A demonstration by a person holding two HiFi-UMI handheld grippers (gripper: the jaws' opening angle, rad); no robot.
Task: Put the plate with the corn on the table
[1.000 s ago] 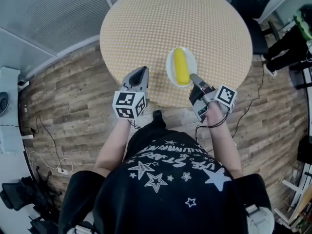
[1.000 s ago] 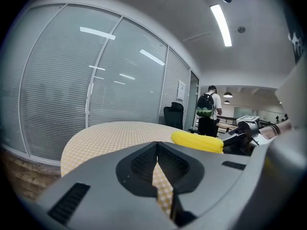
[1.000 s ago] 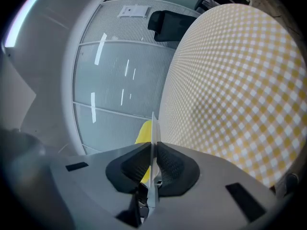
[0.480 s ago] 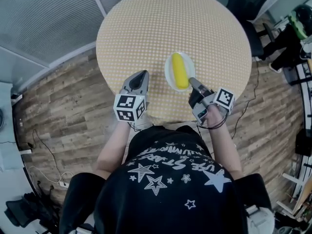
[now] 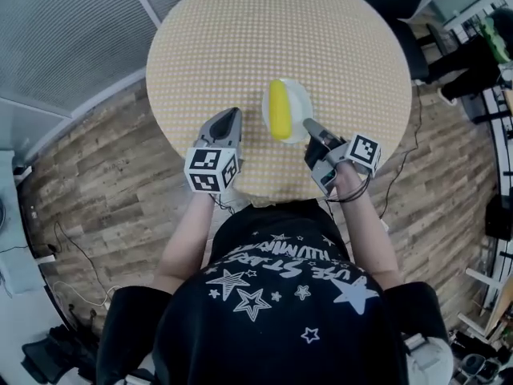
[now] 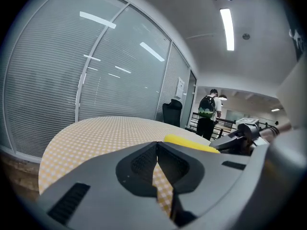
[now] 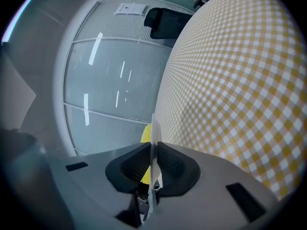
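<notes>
Step in hand: carrying and placing. The small white round plate (image 5: pixel 299 96) with the yellow corn cob (image 5: pixel 279 109) on it is over the table but not let go.
Plate position: over the round yellow-and-white checked table (image 5: pixel 240 38), close to the edge nearest the person and a little right of that edge's middle. I cannot tell whether its base touches the cloth or hangs just above it.
Corn: lies lengthwise across the plate, pointing from the near edge toward the far edge.
Right hand-held gripper (image 5: pixel 309 126): pinching the plate's near rim. In the right gripper view the thin white rim (image 7: pixel 153 143) stands edge-on between the pads, with yellow corn just behind it.
Left hand-held gripper (image 5: pixel 232 115): jaws pressed together on nothing, over the near edge just left of the plate, not touching it.
Next move (judgement): lower the plate level until it sits flat, then part the right jaws and draw back along the rim line.
Risk (judgement): a one-sided rim grip may tilt the plate, and the cob may roll off.
</notes>
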